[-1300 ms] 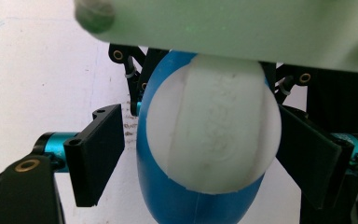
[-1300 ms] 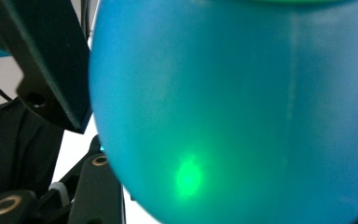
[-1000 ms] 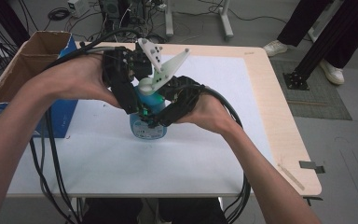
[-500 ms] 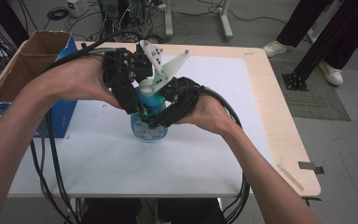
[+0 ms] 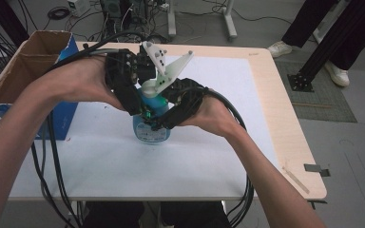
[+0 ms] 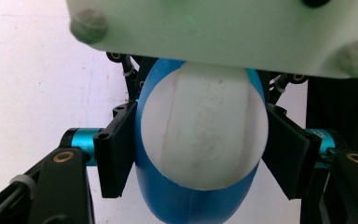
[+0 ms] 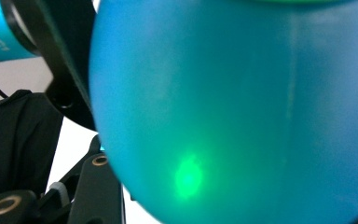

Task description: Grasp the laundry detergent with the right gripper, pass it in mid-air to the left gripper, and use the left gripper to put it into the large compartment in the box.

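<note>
1. The table (image 5: 266,142) is covered with a white sheet, and its wooden edge shows at the right and the far side.
2. A cardboard box (image 5: 24,71) with a blue side stands at the left edge of the table, well apart from the bottle.
3. The person's two forearms come in from the near side, and the hands meet over the middle of the table.
4. The blue bottle (image 5: 150,124) stands upright on the white sheet, near the middle of the table and a little to the left. It has a white cap (image 6: 200,135) on top.
5. The left gripper (image 5: 145,107) is at the left side of the bottle. In the left gripper view its two black jaws press on both sides of the bottle, just below the cap, so it is gripping the bottle.
6. The right gripper (image 5: 164,118) is at the right side of the bottle, touching it. In the right gripper view the blue wall is very close and blurred, and I cannot tell if these jaws are closed on it.
</note>
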A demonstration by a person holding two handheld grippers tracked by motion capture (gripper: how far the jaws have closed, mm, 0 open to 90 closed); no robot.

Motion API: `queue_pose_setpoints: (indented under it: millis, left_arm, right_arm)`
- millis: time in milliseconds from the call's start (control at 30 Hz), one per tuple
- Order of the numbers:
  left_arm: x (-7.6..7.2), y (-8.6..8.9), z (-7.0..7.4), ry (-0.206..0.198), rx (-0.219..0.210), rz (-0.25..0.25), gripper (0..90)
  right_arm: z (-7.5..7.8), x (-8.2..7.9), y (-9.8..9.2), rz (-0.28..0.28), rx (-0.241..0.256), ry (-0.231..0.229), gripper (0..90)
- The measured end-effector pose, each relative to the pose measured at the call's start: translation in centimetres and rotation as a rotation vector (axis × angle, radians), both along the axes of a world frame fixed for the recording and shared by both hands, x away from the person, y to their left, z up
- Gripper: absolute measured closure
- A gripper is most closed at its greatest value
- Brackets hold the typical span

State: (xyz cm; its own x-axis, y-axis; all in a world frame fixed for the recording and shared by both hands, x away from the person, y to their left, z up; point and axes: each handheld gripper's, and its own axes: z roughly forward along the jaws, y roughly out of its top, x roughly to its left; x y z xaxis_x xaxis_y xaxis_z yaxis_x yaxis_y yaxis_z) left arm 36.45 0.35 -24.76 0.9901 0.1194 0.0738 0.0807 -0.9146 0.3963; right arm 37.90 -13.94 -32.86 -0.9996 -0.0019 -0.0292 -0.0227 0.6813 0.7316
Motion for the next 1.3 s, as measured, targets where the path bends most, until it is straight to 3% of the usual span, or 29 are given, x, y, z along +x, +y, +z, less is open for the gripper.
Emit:
queue_pose_setpoints:
  millis: [500,633,700,733,967,1167,1300]
  left_arm:
    - [-0.12,-0.12,0.08,-0.038,0.001,-0.016,37.9]
    - [-0.15,-0.13,0.16,-0.038,-0.003,-0.02,38.0]
    - [-0.23,-0.15,0.17,-0.039,-0.004,-0.014,38.1]
    - [-0.29,-0.19,0.2,-0.039,0.001,-0.014,38.2]
    - [-0.33,-0.08,0.23,-0.034,-0.003,-0.009,38.2]
    - [-0.37,0.09,0.32,-0.03,-0.01,-0.004,38.1]
    - [-0.39,0.08,0.15,-0.037,0.009,-0.008,38.1]
  right_arm:
    - [-0.01,-0.02,-0.23,0.001,0.006,-0.001,46.4]
    - [0.03,0.02,-0.35,0.004,0.014,0.006,46.1]
    - [0.0,0.06,-0.32,0.0,0.012,-0.014,45.9]
    - [0.0,-0.03,-0.37,0.01,0.018,0.004,45.7]
    - [-0.05,-0.01,-0.36,0.013,0.028,0.002,44.7]
    - [0.09,0.07,-0.53,-0.006,0.037,0.004,38.3]
    - [0.28,0.07,-0.82,-0.011,0.042,0.008,34.6]
